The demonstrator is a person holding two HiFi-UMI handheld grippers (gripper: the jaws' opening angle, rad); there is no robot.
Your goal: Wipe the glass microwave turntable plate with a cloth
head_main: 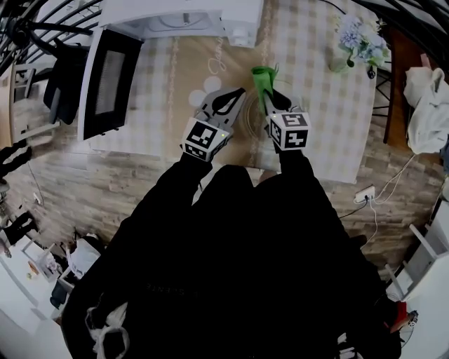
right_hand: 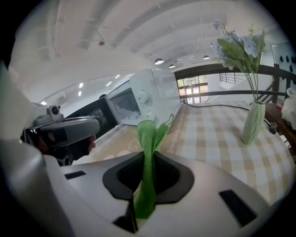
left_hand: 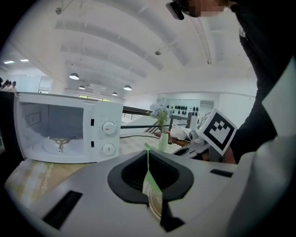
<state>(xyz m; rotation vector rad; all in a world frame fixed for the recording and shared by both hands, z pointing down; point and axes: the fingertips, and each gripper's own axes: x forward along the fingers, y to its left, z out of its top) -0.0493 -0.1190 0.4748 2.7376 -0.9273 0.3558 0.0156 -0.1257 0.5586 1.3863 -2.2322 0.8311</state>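
Left tool (head_main: 235, 98) is clamped shut on the rim of the glass plate (left_hand: 153, 196). In the left gripper view the plate runs edge-on btwn the jaws as a thin greenish sliver, w/ a bit of its curved rim showing low down. Right tool (head_main: 272, 104) is closed tight on the green cloth (head_main: 263, 78). The cloth is bunched into a narrow strip thru the jaws, and its loose end sticks out past the tips. In the head view both tools sit side by side over the near part of the bench (head_main: 316, 91), which has a checked cover. The plate shows only as faint clear rings btwn them, approx. in line w/ the bench's front edge. Can't tell if the cloth is touching the glass. The cloth end is just beside the left tool's tip. A white microwave (head_main: 182, 17) stands at the far side of the bench, its door (head_main: 105, 80) swung fully open to the left and the cavity bare of the plate. A pale vase (head_main: 340, 64) w/ blue-white flowers (head_main: 358, 38) stands well off to the right on the bench. Person's black sleeves run down from both tools and fill the lower part of the head view. The left gripper view also catches the right tool's marker cube (left_hand: 217, 130) close by on its right.
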